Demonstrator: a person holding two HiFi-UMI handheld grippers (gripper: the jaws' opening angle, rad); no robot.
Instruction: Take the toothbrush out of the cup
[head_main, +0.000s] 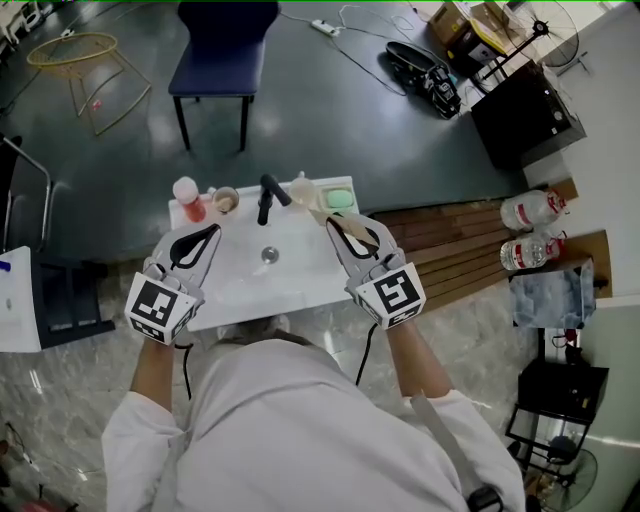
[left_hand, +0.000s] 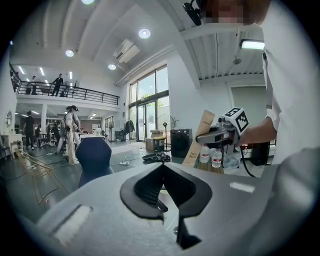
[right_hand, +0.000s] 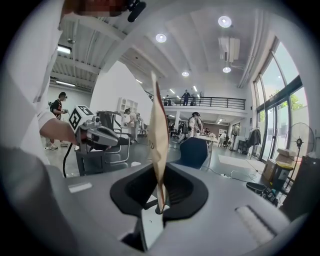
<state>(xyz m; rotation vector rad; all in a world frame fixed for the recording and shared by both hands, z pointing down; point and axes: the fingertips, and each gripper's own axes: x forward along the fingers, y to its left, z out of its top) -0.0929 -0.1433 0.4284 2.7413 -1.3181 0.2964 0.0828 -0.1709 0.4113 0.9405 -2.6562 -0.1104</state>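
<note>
Right gripper (head_main: 340, 225) clamped on boxed toothbrush (right_hand: 156, 125), held clear of cup (head_main: 226, 200) at far left; left gripper (left_hand: 163, 167) closed, empty. Extraction looks done.

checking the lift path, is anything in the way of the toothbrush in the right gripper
Nothing visible. The right gripper is shut on the boxed toothbrush, which stands free above the sink counter, apart from the tap and the small cup.

Left tongs (head_main: 212, 232) closed, right tongs (head_main: 336, 222) clamped
</note>
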